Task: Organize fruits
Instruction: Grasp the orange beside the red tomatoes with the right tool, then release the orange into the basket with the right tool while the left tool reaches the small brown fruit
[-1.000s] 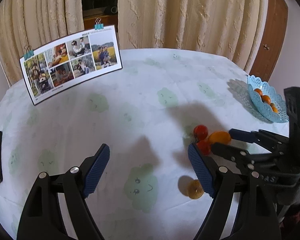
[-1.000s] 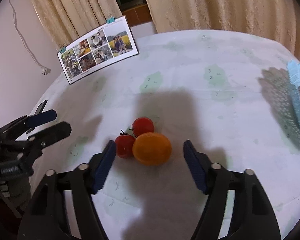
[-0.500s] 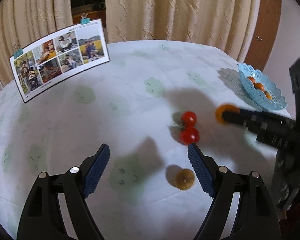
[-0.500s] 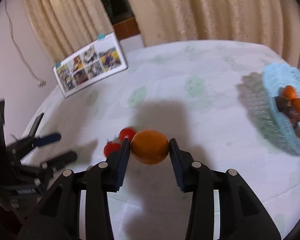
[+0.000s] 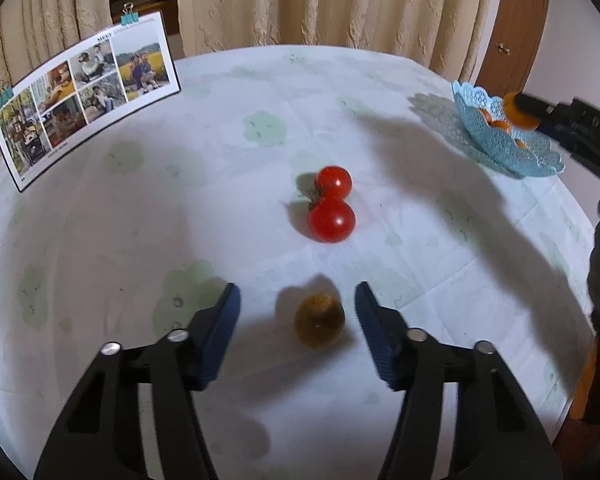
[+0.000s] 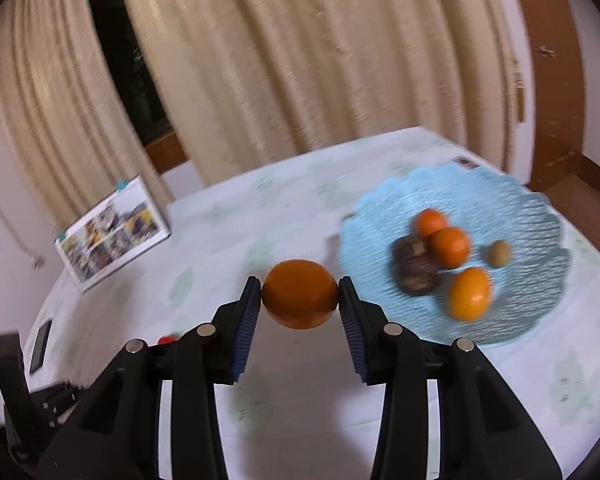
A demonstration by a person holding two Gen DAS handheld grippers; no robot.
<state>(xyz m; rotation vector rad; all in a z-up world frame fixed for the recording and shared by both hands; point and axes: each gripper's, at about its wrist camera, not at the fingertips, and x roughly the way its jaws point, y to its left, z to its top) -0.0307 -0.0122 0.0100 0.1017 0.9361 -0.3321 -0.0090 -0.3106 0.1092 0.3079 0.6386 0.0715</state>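
Moved: right tool (image 6: 300,300) has carried the round orange fruit (image 6: 300,299), clamped between its pads, off the surface (image 5: 220,240) to beside the pale-blue lattice plastic bowl (image 6: 512,320);
Bowl: five fruits inside;
Surface: two red tomatoes (image 5: 332,220); one brown kiwi (image 5: 319,321);
Left tool (image 5: 298,322): wide, straddling kiwi

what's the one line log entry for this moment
right gripper: shut on orange, near blue bowl | left gripper: open around kiwi | two tomatoes on table
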